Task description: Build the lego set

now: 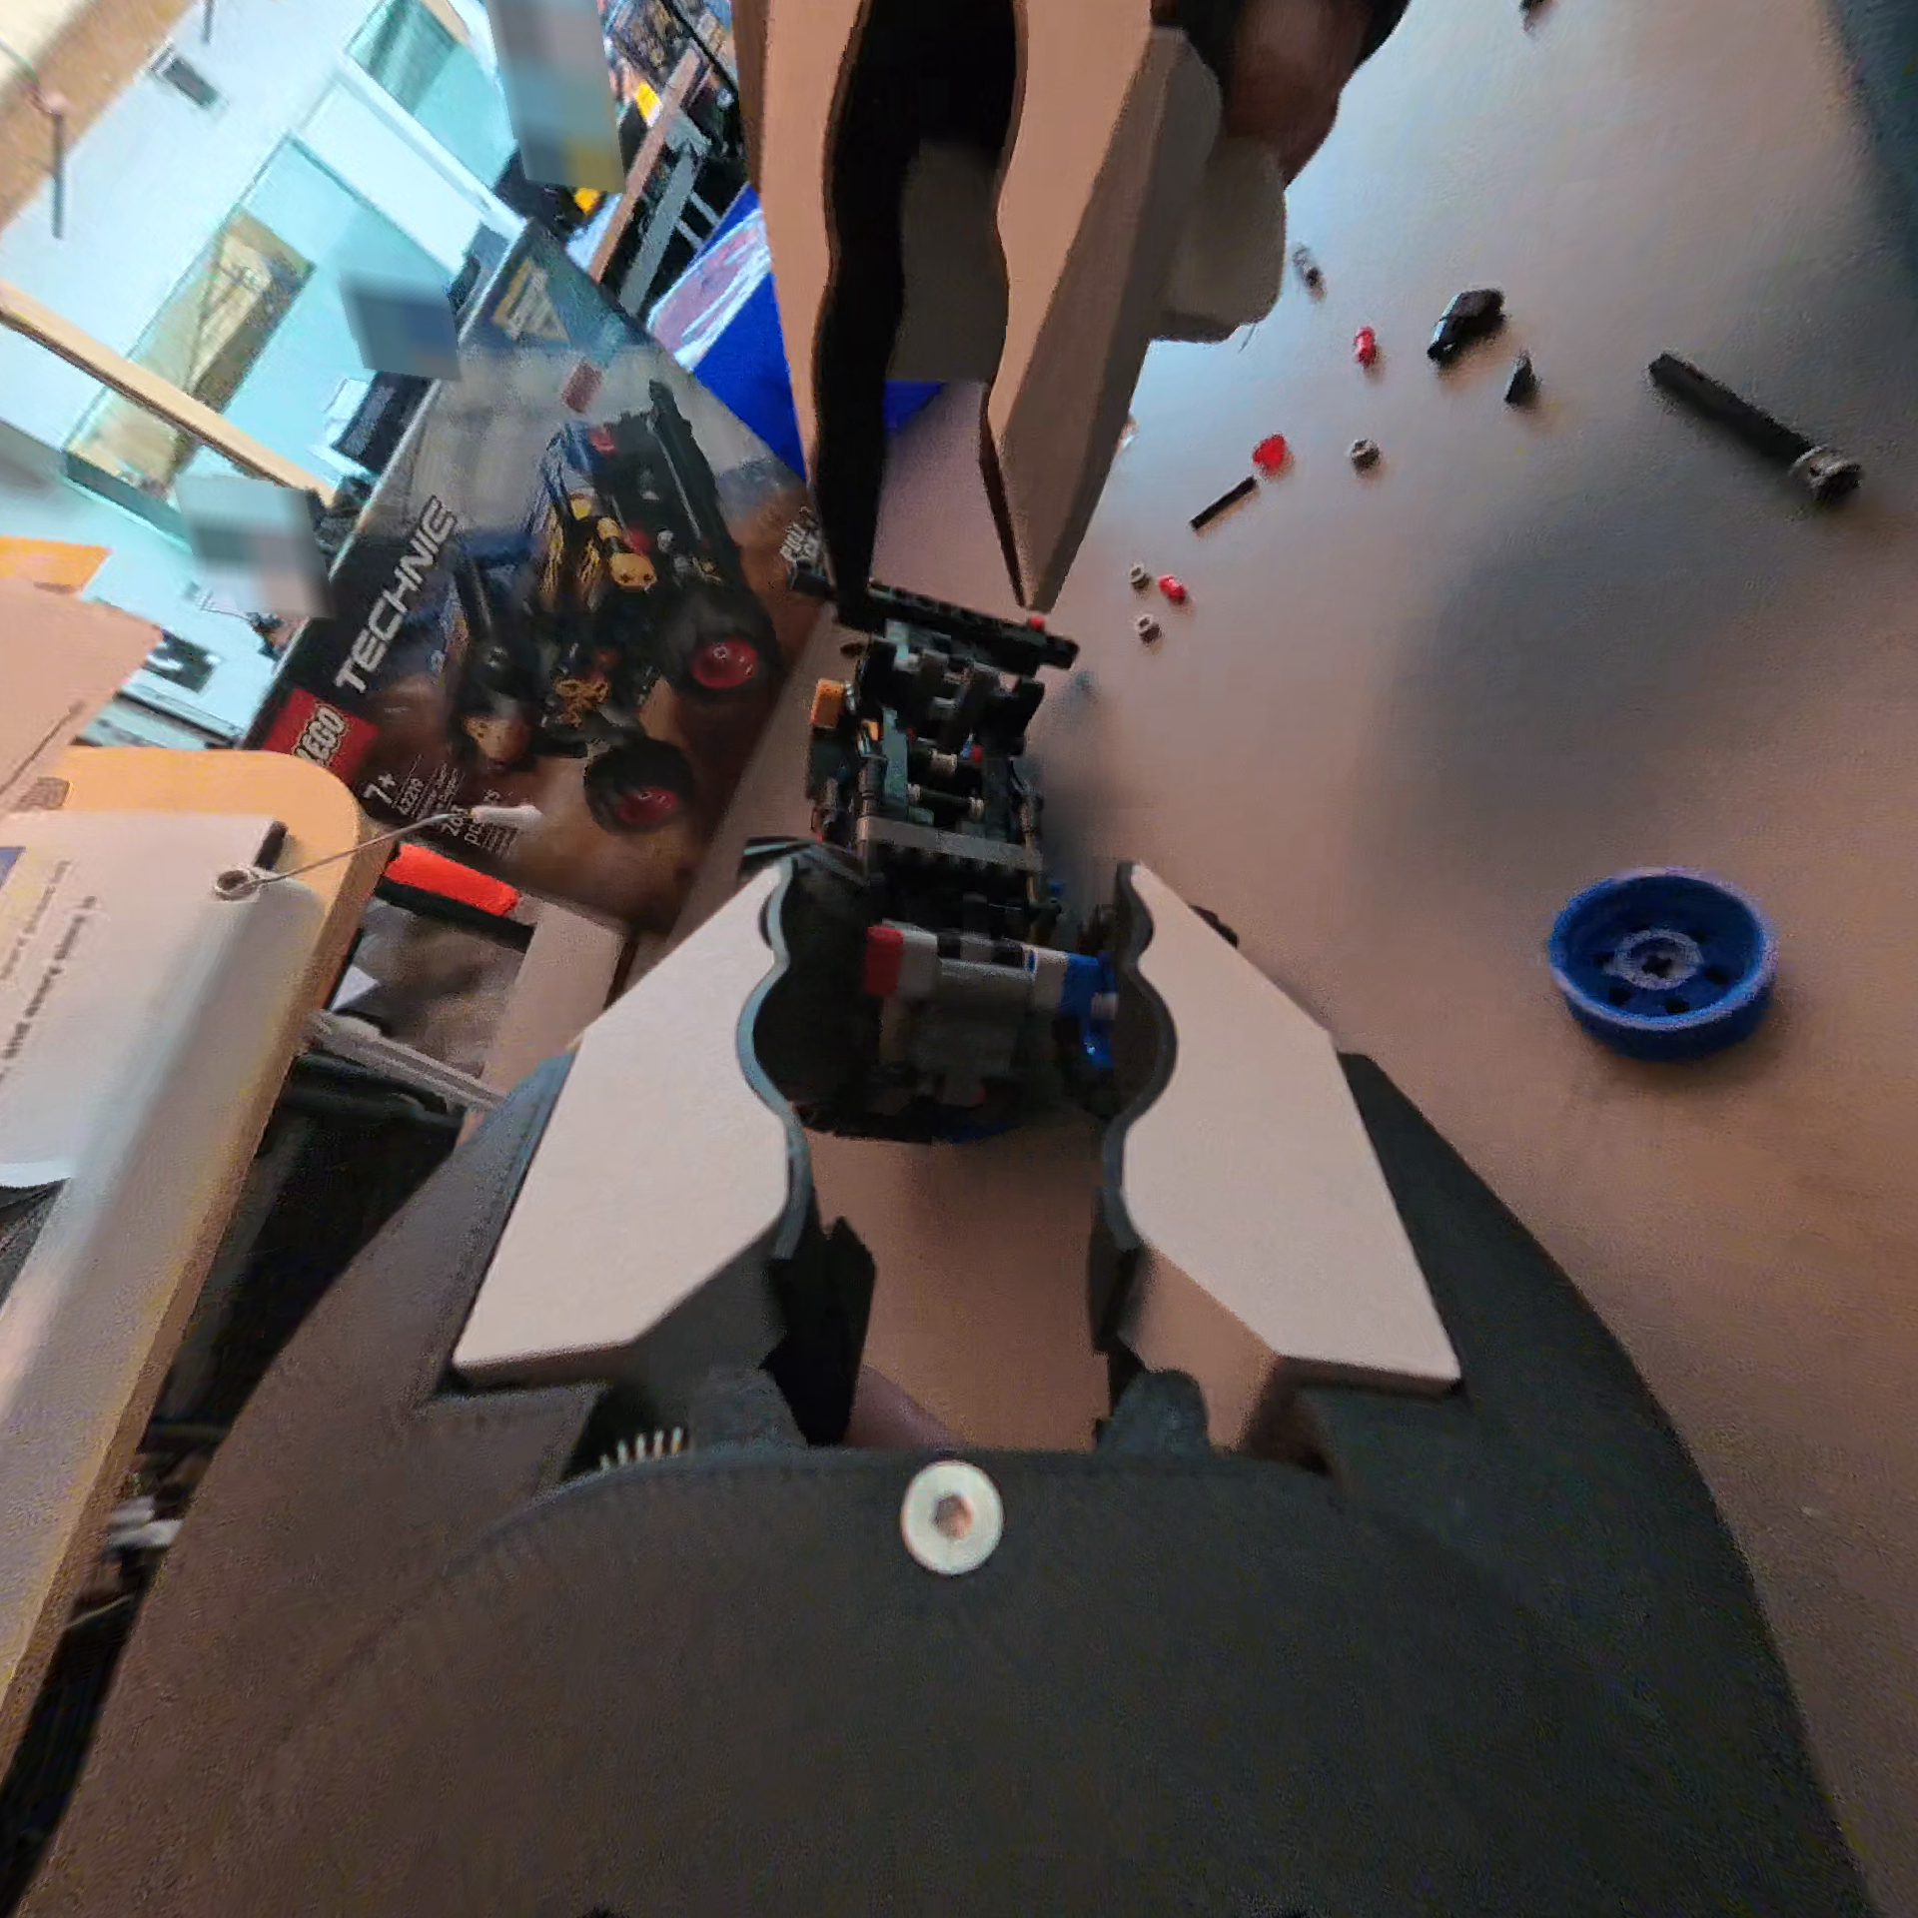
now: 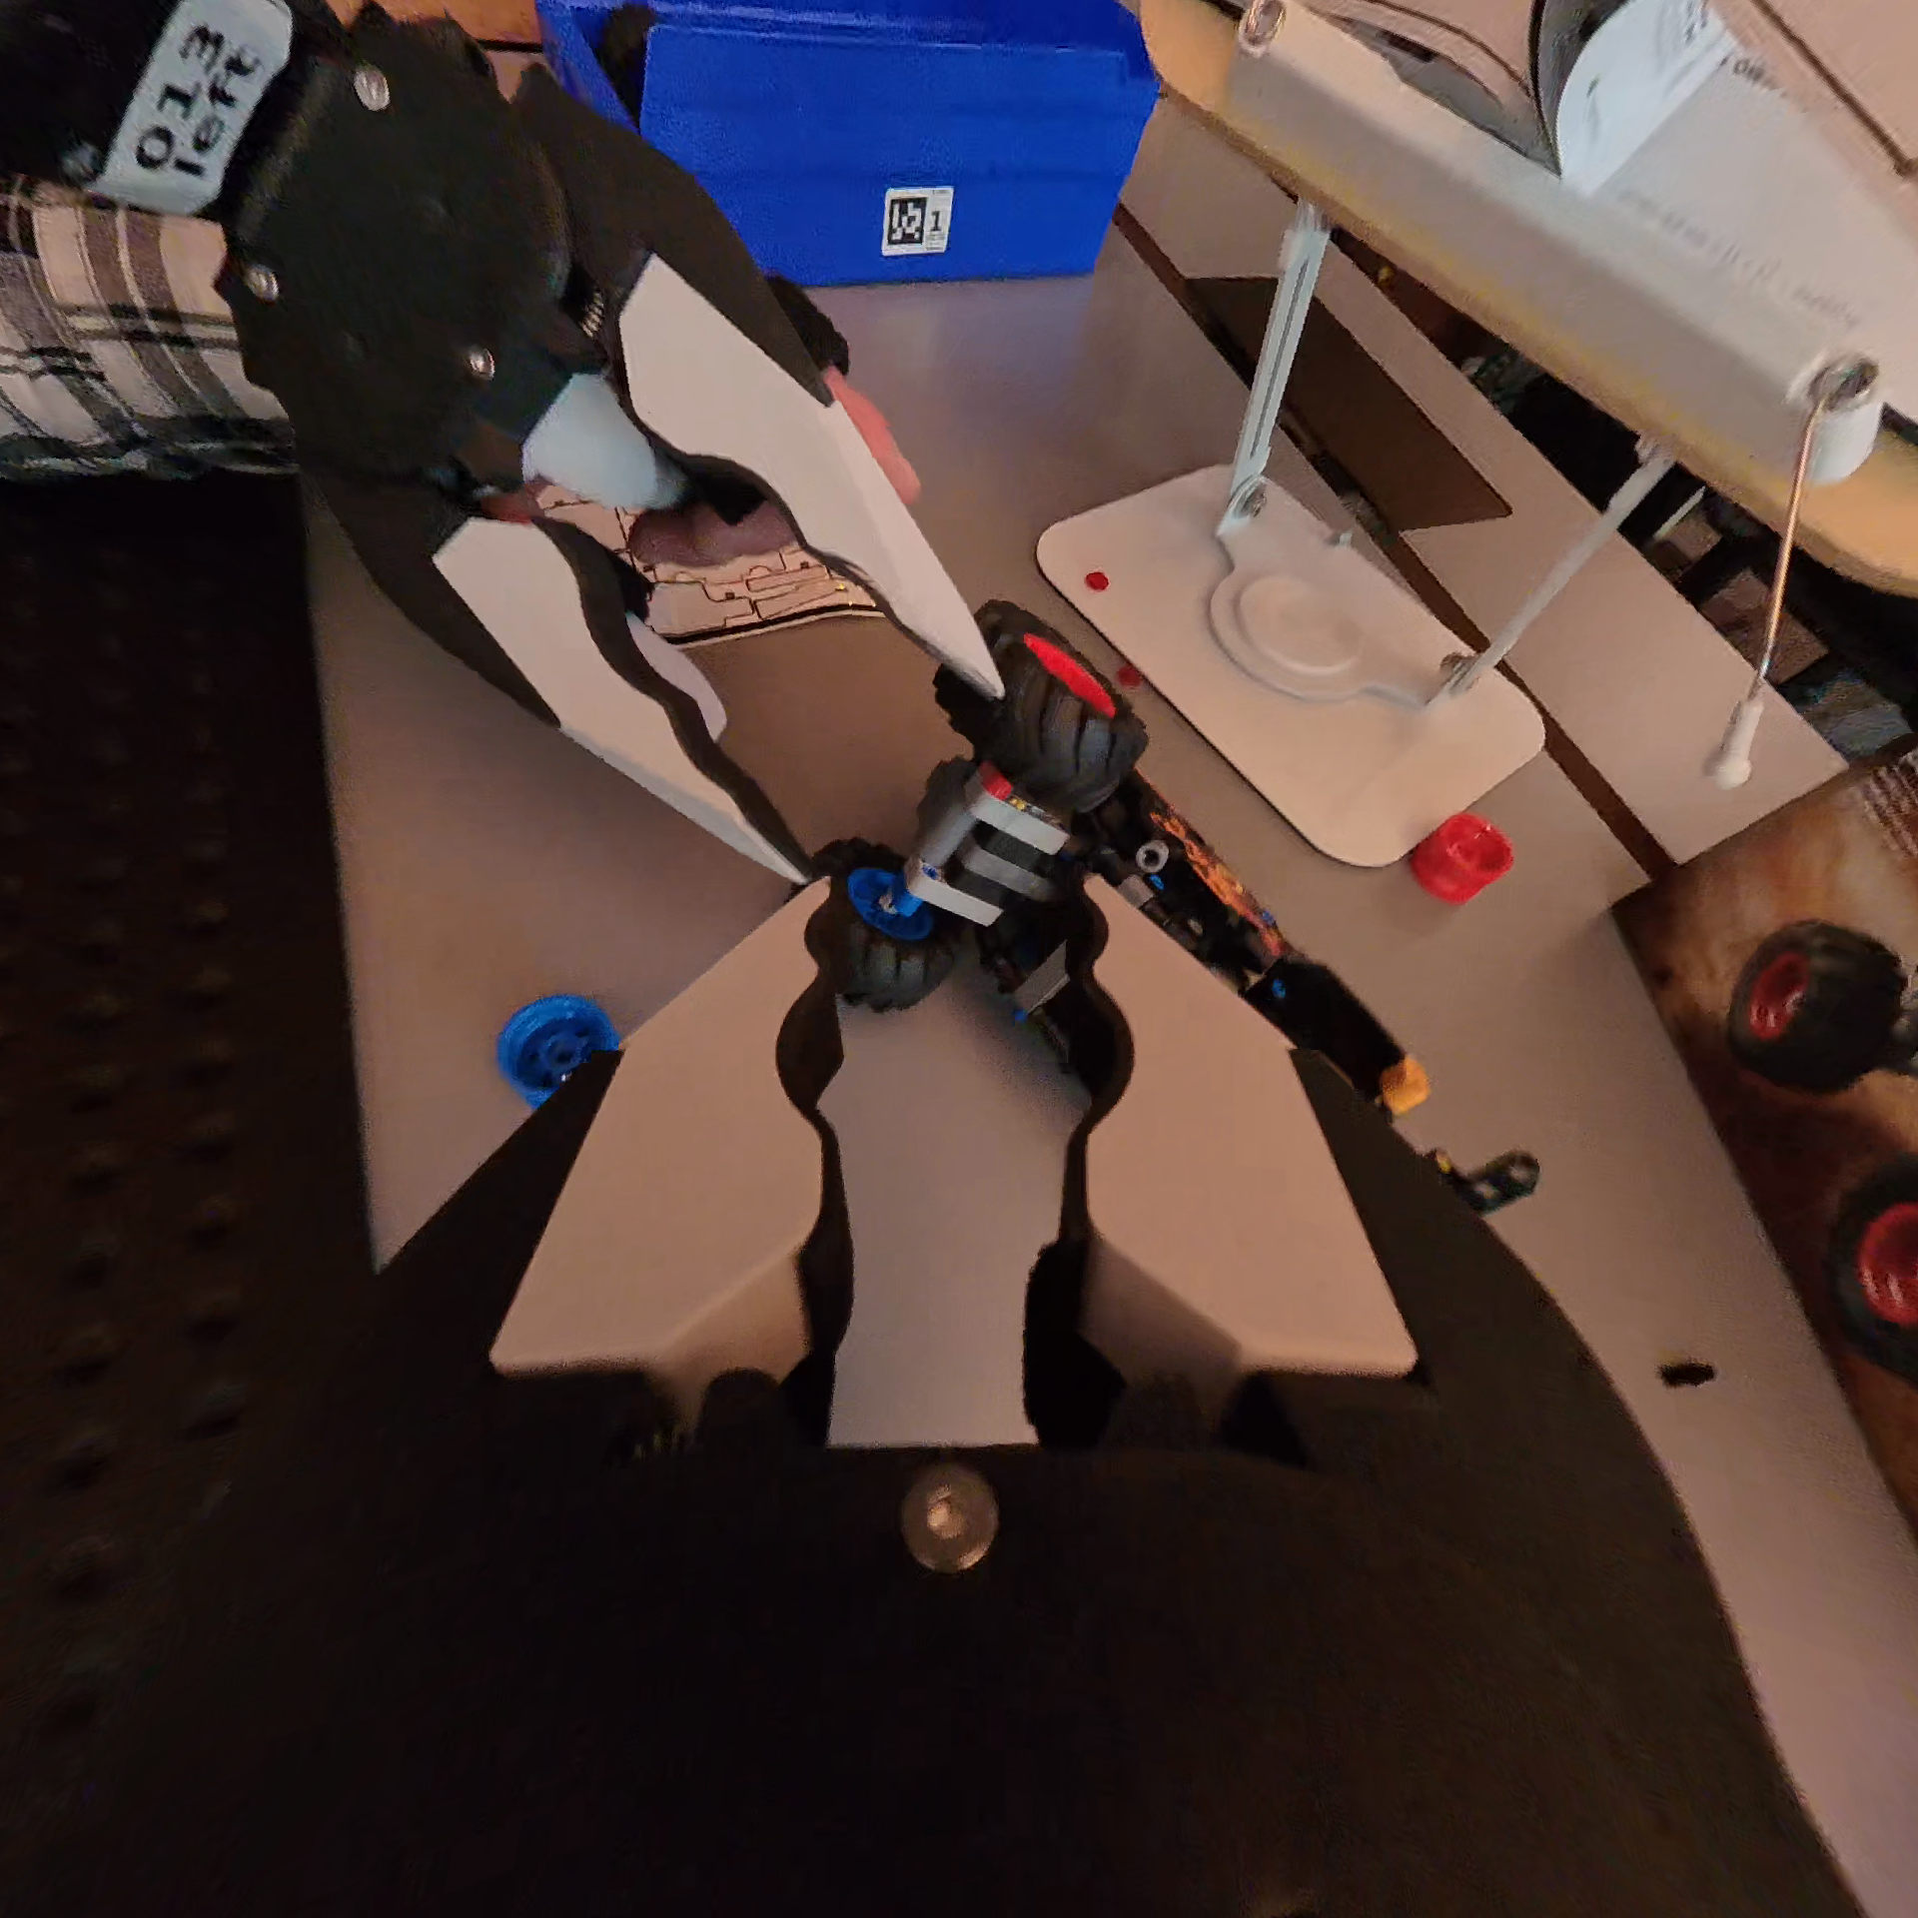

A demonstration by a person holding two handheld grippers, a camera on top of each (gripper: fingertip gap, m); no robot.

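A partly built lego vehicle (image 1: pixel 934 789), black and grey with an orange end piece, is held just above the grey table (image 1: pixel 1557 727). Its axle carries a red-hubbed tyre (image 2: pixel 1059 716) and a blue-hubbed tyre (image 2: pixel 887 950). My left gripper (image 1: pixel 955 893) is shut across this axle, one fingertip on each tyre; it also shows in the right wrist view (image 2: pixel 898 781), reaching in from the upper left. My right gripper (image 2: pixel 960 898) has its jaws apart, tips on either side of the model by the blue-hubbed tyre. In the left wrist view it (image 1: pixel 944 602) hangs over the model's far end.
A loose blue wheel hub (image 1: pixel 1661 965) (image 2: pixel 555 1043) and a red hub (image 2: pixel 1461 856) lie on the table. Small red, grey and black parts (image 1: pixel 1268 453) and a black axle (image 1: pixel 1754 431) are scattered. The set's box (image 1: pixel 540 664), a blue bin (image 2: pixel 893 135) and a white stand base (image 2: pixel 1297 664) border the work area. My right fingertips sit around 5 centimetres from my left ones. From the left gripper's tips to the loose blue wheel hub (image 2: pixel 555 1043) is close to 10 centimetres. Seen from the left wrist view (image 1: pixel 1661 957) as well.
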